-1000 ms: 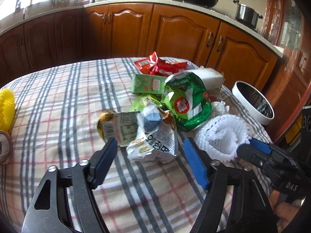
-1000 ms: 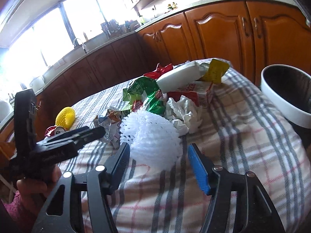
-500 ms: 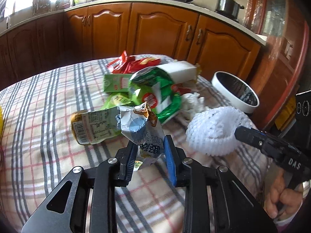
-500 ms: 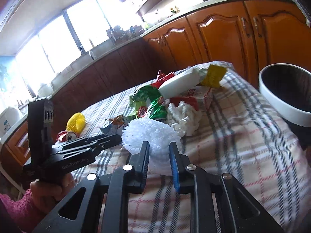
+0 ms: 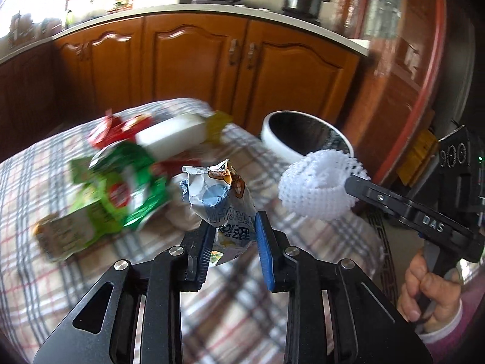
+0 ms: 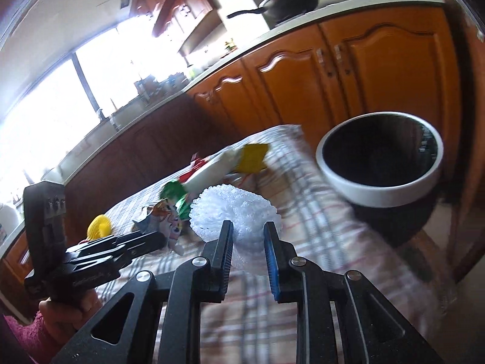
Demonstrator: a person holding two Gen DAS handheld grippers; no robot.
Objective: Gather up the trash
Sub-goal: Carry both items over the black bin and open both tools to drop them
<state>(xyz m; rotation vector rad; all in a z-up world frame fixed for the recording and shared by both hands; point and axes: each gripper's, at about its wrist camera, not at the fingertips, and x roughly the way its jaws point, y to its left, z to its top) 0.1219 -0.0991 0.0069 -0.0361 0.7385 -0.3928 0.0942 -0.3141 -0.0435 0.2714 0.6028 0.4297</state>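
Bin [image 6: 379, 192] sits at 1 o'clock from our right tool [image 6: 248, 242], which pinches the foam net [image 6: 233, 209]; nearer than our left tool [image 5: 233, 236], pinching a wrapper [image 5: 218, 194], bin at 1 o'clock.

Glossy crinkled wrapper [image 5: 219, 200], white foam netting [image 5: 315, 186]

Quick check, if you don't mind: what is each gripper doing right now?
Left gripper: shut on the crumpled snack wrapper.
Right gripper: shut on the white foam net.
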